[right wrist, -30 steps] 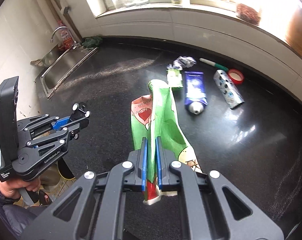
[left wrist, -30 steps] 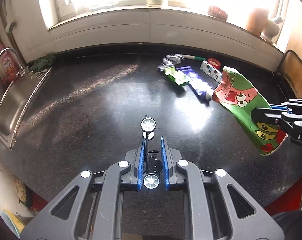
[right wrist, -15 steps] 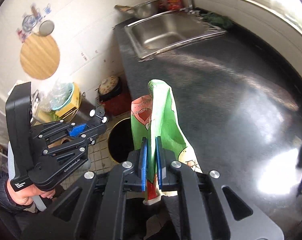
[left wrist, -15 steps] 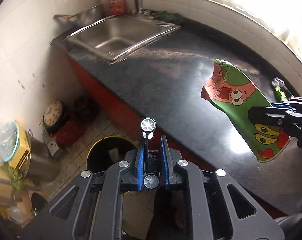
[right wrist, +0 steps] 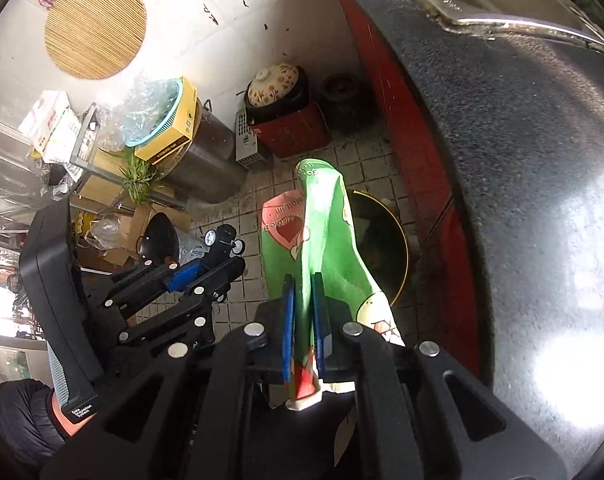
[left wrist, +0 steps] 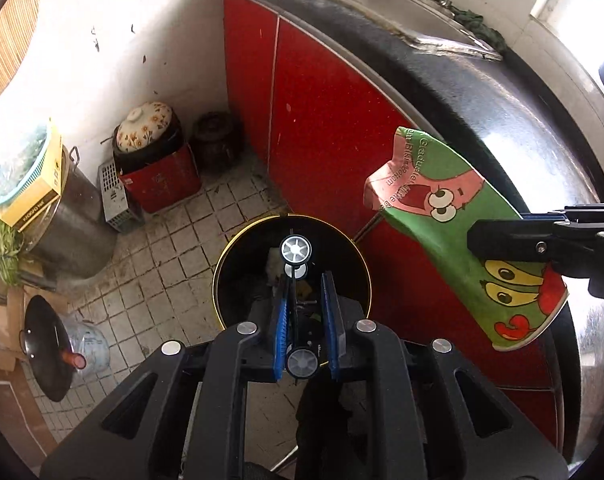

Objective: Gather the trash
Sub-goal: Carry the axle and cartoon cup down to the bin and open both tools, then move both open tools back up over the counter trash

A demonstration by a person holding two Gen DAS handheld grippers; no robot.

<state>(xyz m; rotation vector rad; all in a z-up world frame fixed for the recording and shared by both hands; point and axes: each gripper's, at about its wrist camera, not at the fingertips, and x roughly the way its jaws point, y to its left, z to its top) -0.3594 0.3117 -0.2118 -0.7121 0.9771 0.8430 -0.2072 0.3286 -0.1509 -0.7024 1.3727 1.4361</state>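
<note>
Your right gripper (right wrist: 302, 296) is clamped on a flattened green paper cup (right wrist: 322, 240) printed with cartoon characters; in the right wrist view its blue pads (right wrist: 287, 320) pinch the cup's lower end near bottom centre, and the cup rises from there toward the middle of the frame. Behind the cup, right of centre, sits a round black trash bin (right wrist: 386, 248) with a yellow rim, standing on a tiled floor (right wrist: 261, 188) close against a red cabinet (right wrist: 422, 184). A dark speckled countertop (right wrist: 522, 160) fills the right side of that frame. In the left wrist view, the same cup (left wrist: 454, 232) hangs at the right of the frame, held in front of the red cabinet doors (left wrist: 322, 120) and to the right of the bin (left wrist: 237, 280), whose dark opening lies at the centre. Your left gripper (left wrist: 305, 308) points down toward that opening with its jaws drawn together and no trash between them (only the gripper's own small white rollers show in the gap). Some pale scraps lie inside the bin. At the upper left of the left wrist view, a floral-lidded pot (left wrist: 145, 128) rests on a red box (left wrist: 157, 184) by the white wall, and a steel stockpot (left wrist: 65, 224) stands at far left. Your left hand (right wrist: 67, 420), in a dark sleeve, shows at the lower left of the right wrist view.
</note>
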